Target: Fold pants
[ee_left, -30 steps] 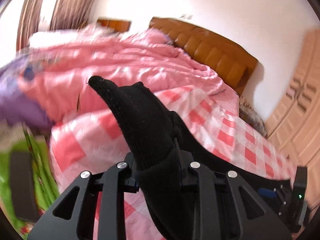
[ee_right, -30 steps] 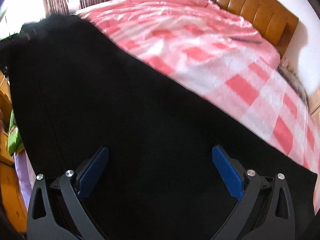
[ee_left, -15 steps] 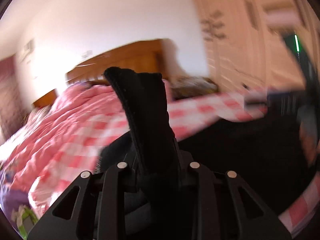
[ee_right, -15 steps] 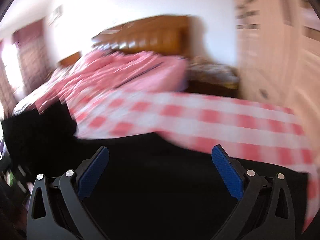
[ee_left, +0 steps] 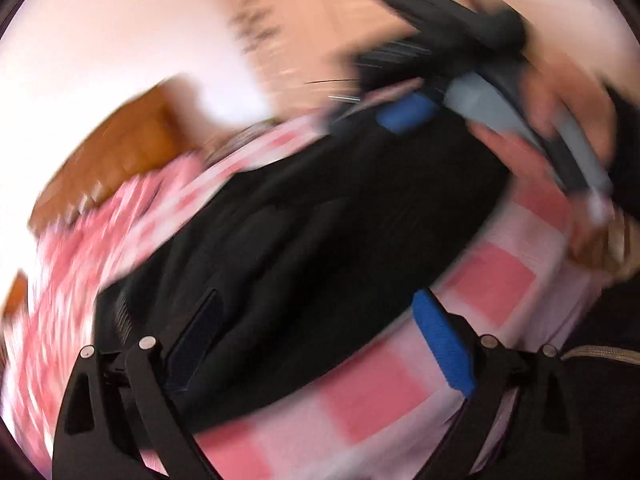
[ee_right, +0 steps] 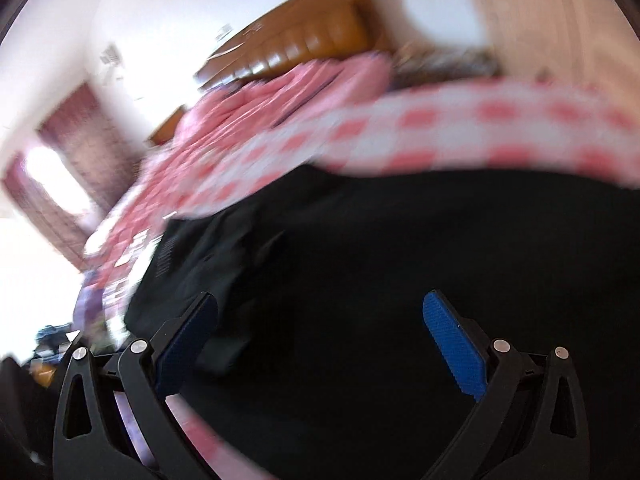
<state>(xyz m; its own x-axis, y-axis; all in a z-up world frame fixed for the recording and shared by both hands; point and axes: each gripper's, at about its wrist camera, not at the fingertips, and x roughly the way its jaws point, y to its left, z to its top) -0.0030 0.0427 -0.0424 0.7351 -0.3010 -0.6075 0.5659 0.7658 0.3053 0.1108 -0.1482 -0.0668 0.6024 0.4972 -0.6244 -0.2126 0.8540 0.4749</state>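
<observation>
The black pants (ee_left: 320, 220) lie spread on the pink-and-white checked bed sheet (ee_left: 500, 280); both views are blurred. My left gripper (ee_left: 318, 304) hovers over their near edge, its jaws opening wide, cloth beneath them but nothing pinched. A person's hand (ee_left: 560, 120) holds the other gripper at the upper right of the left wrist view, where one of its blue pads (ee_left: 404, 112) sits at the pants' far edge. In the right wrist view my right gripper (ee_right: 322, 304) stands open above the pants (ee_right: 400, 260), pads clear of the cloth.
A rumpled pink duvet (ee_right: 280, 96) lies up the bed toward the brown wooden headboard (ee_right: 304, 44). A pale wooden wardrobe (ee_left: 304, 8) stands beyond the bed. Curtains and a bright window (ee_right: 60, 168) are at the left, with clutter below.
My left gripper let go of the black cloth it pinched and now stands wide. Both views swung and rolled across the room. The pants now lie flat on the sheet.
</observation>
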